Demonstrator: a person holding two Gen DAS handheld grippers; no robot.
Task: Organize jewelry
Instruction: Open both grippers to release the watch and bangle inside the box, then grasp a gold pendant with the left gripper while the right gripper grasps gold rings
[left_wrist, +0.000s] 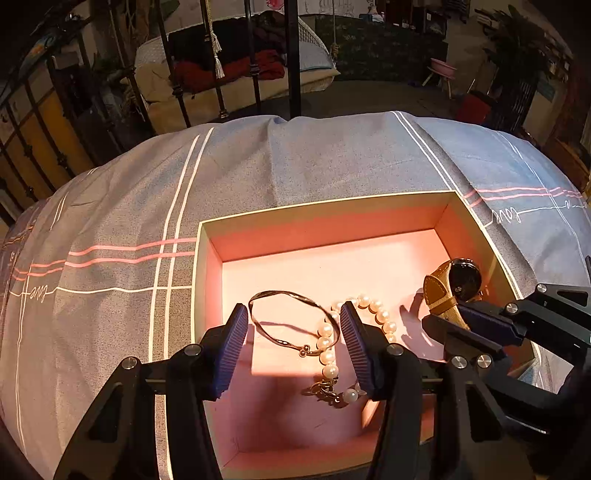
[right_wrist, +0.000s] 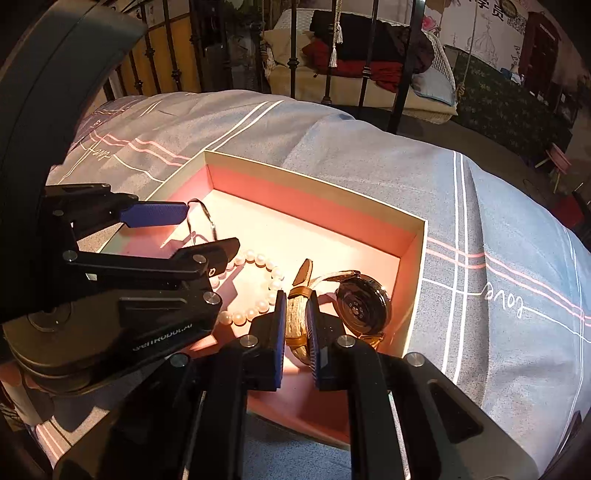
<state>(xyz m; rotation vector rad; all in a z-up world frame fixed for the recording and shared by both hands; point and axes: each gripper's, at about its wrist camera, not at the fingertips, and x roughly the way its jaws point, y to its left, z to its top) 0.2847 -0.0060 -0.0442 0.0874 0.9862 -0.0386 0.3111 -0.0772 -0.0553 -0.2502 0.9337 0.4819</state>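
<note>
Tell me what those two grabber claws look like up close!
Each claw is angular black metal with cut-out slots and shiny round silver bolts. The left gripper has two fingers tipped with ridged dark-blue rubber pads. The right gripper matches it. White lettering is printed on the left one's black body, too blurred to read.

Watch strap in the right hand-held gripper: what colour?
Tan-brown watch strap, clearest in the right wrist view.

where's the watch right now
The watch is inside the pink box, at its right side next to the pearl bracelet, with the right gripper closed on its tan strap.
</note>
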